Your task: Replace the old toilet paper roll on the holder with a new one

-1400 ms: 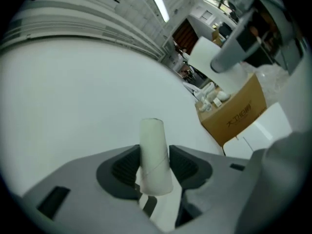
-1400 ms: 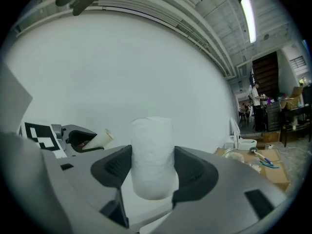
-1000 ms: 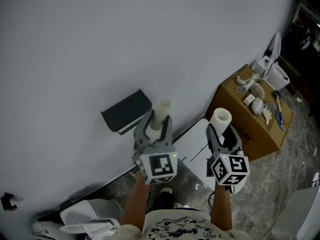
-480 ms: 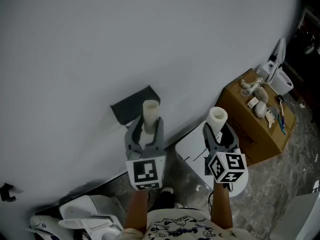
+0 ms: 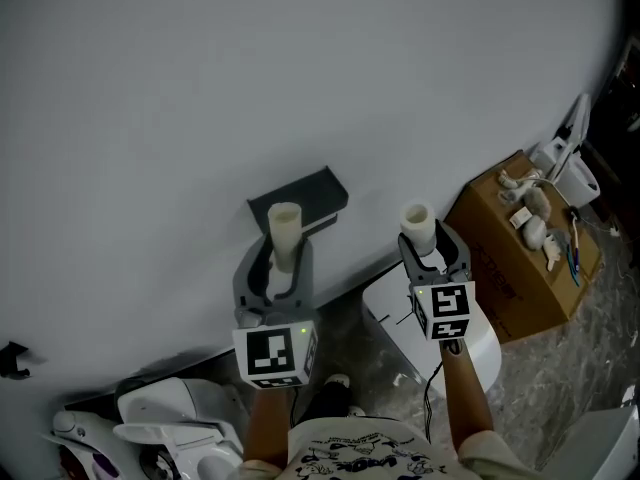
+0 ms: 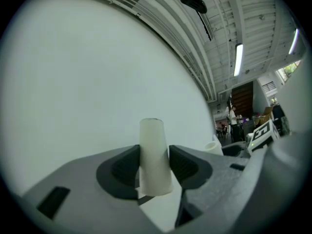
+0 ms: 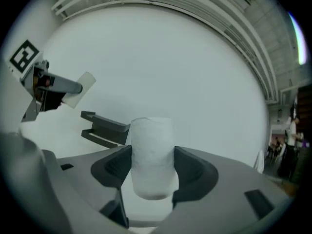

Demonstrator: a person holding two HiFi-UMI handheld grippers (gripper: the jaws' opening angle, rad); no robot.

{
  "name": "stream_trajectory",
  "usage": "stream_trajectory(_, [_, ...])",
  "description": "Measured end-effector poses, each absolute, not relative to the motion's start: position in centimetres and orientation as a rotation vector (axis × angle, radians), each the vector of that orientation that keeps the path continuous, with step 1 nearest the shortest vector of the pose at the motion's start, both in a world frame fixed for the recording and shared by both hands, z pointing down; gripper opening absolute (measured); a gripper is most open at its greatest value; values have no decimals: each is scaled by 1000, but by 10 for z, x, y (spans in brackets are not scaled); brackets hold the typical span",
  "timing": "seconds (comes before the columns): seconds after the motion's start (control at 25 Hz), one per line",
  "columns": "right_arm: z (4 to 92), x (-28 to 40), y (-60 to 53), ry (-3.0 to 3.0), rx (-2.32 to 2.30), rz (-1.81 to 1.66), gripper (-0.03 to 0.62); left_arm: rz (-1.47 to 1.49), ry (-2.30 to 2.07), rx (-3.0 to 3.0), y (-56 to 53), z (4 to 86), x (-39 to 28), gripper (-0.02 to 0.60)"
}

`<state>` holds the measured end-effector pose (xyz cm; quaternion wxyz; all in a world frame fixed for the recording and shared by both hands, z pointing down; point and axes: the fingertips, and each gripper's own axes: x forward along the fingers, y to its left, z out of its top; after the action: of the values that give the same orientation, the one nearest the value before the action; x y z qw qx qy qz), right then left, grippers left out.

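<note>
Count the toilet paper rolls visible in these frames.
2. One thin, nearly bare tube sits clamped in the left tool. One fuller white roll sits clamped in the right tool. Both are in front of the white wall, by the dark holder. No other roll shows.

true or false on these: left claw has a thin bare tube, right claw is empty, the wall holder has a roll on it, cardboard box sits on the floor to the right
The left claw grips a thin bare tube: true.
The right claw is empty: false, it is shut on a thicker white paper roll.
The dark wall holder has a roll on it: false, no roll shows on it.
A cardboard box sits on the floor to the right: true.
</note>
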<state>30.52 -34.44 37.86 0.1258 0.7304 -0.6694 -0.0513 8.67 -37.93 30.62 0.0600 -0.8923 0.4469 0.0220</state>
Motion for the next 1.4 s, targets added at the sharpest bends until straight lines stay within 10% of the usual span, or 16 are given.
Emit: stream_trajectory(1.4, [453,246,-462,-1337,1078,-1077,279,45,1486,-2619,-386,297,31,193])
